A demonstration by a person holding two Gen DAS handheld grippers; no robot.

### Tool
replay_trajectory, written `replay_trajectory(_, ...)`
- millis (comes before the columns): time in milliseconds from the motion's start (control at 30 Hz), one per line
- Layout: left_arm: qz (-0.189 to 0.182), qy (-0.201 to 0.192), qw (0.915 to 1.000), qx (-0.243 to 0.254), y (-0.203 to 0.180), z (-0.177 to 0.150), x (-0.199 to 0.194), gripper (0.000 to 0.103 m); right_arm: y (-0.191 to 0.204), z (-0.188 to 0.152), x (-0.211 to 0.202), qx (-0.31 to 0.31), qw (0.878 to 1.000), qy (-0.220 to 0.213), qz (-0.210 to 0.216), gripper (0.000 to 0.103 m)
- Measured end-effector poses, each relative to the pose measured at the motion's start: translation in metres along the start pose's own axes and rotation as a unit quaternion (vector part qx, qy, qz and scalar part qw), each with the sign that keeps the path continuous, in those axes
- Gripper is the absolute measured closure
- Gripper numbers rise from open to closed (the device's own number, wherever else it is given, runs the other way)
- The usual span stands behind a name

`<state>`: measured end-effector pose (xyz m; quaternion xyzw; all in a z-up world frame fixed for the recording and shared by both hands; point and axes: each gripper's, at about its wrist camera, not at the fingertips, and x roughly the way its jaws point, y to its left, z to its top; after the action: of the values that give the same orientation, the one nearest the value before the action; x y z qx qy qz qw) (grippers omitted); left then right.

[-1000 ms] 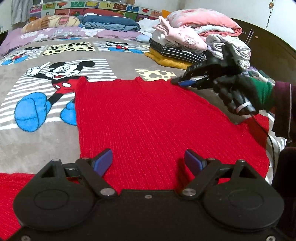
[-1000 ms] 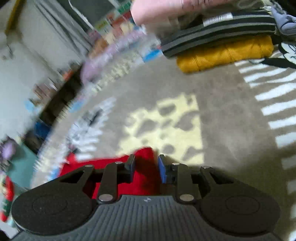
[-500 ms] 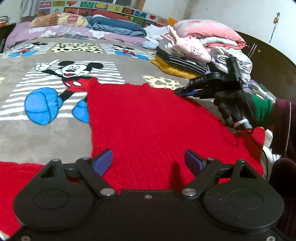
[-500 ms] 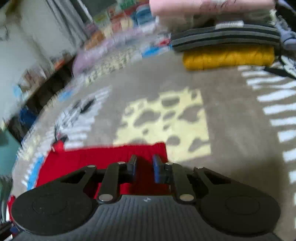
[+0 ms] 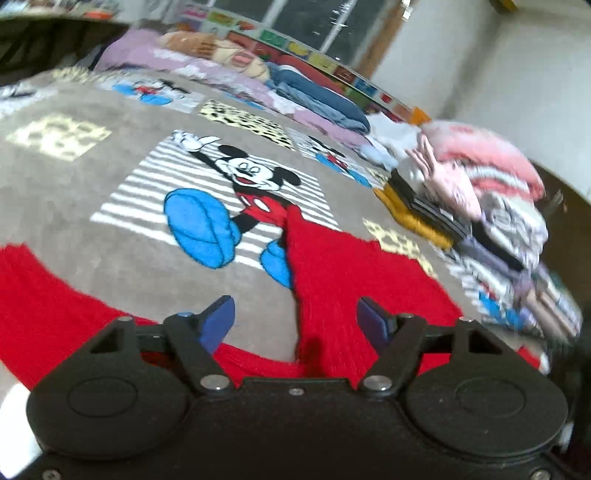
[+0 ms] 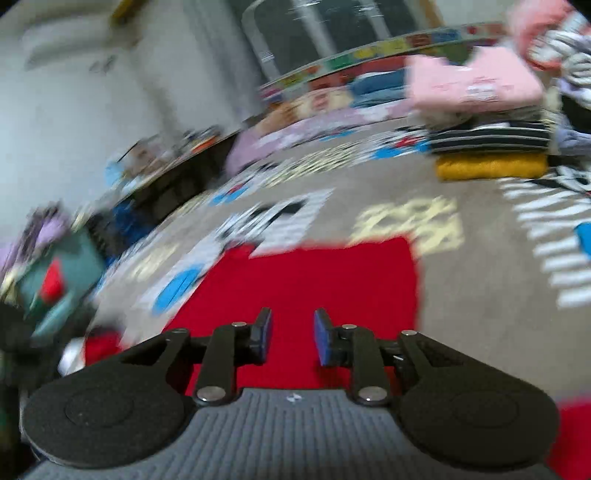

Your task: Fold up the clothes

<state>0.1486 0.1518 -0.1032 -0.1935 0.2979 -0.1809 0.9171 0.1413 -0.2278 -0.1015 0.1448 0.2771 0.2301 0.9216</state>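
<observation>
Sweater (image 5: 354, 280) flat on blanket (image 5: 92, 206), unfolded; left gripper (image 5: 295, 317) and right gripper (image 6: 291, 336) both released, empty. Next: probably grab a sleeve or edge.

A bed covered by a grey cartoon-mouse blanket (image 5: 110, 192) fills the room. At twelve o'clock, a dark window (image 5: 317, 22) sits above a colourful patterned border (image 5: 295, 40); white walls (image 5: 517, 74) rise at two o'clock. A dark wooden footboard (image 5: 569, 206) curves at three o'clock. Cluttered dark shelving (image 6: 159, 177) stands at nine o'clock.
</observation>
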Motion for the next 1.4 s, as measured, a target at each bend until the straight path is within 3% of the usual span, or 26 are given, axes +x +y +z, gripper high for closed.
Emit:
replay_trajectory(133, -0.034, 0.009, 0.9994, -0.001, -0.014, -0.002, 0.009, 0.041, 0.059, -0.054, -0.009, -0.101, 0.994, 0.030, 0.032, 0.075)
replay_trajectory(233, -0.065, 0.027, 0.9974, 0.019, -0.031, -0.009, 0.019, 0.041, 0.096, -0.087, -0.003, -0.209, 0.974, 0.083, 0.035, 0.077)
replay_trajectory(267, -0.070, 0.038, 0.9964, 0.030, -0.037, -0.012, 0.024, 0.041, 0.103, -0.097, -0.002, -0.245, 0.966, 0.080, 0.019, 0.077)
replay_trajectory(400, -0.040, 0.085, 0.9911, 0.094, -0.057, -0.032, 0.045, 0.042, 0.113, -0.102, -0.021, -0.272, 0.962, 0.032, 0.015, 0.076)
replay_trajectory(467, -0.022, 0.092, 0.9878, 0.123, -0.067, -0.037, 0.048, 0.043, 0.124, -0.111, -0.033, -0.317, 0.948, 0.005, 0.028, 0.070)
replay_trajectory(533, -0.028, 0.088, 0.9897, 0.110, -0.067, -0.036, 0.044, 0.042, 0.129, -0.121, -0.026, -0.336, 0.941, 0.027, 0.025, 0.071)
replay_trajectory(667, -0.033, 0.079, 0.9936, 0.073, -0.060, -0.034, 0.043, 0.042, 0.137, -0.116, -0.027, -0.322, 0.944, -0.008, 0.078, 0.072)
replay_trajectory(733, -0.032, 0.071, 0.9955, 0.055, -0.059, -0.031, 0.041, 0.042, 0.144, -0.134, -0.017, -0.350, 0.933, 0.016, 0.079, 0.074)
replay_trajectory(833, -0.031, 0.059, 0.9973, 0.033, -0.063, -0.024, 0.038, 0.042, 0.140, -0.129, -0.021, -0.338, 0.937, 0.012, 0.085, 0.075)
replay_trajectory(933, -0.022, 0.057, 0.9980, 0.015, -0.064, -0.013, 0.044, 0.042, 0.143, -0.128, -0.039, -0.355, 0.929, 0.002, 0.107, 0.077)
replay_trajectory(1000, -0.013, 0.058, 0.9982, -0.005, -0.062, -0.004, 0.052, 0.042, 0.137, -0.122, -0.053, -0.327, 0.939, -0.010, 0.108, 0.077)
replay_trajectory(1133, -0.012, 0.066, 0.9971, -0.037, -0.060, 0.017, 0.077, 0.042, 0.093, -0.109, -0.061, -0.192, 0.977, -0.032, 0.087, 0.076)
replay_trajectory(1200, -0.018, 0.064, 0.9965, -0.050, -0.060, 0.031, 0.090, 0.042, 0.063, -0.113, -0.051, -0.106, 0.990, 0.002, 0.096, 0.075)
replay_trajectory(1233, -0.021, 0.062, 0.9961, -0.060, -0.058, 0.038, 0.097, 0.042, 0.050, -0.120, -0.049, -0.071, 0.991, 0.006, 0.113, 0.076)
replay_trajectory(1400, -0.032, 0.052, 0.9887, -0.137, -0.031, 0.067, 0.136, 0.042, 0.046, -0.132, -0.055, -0.074, 0.988, -0.014, 0.136, 0.075)
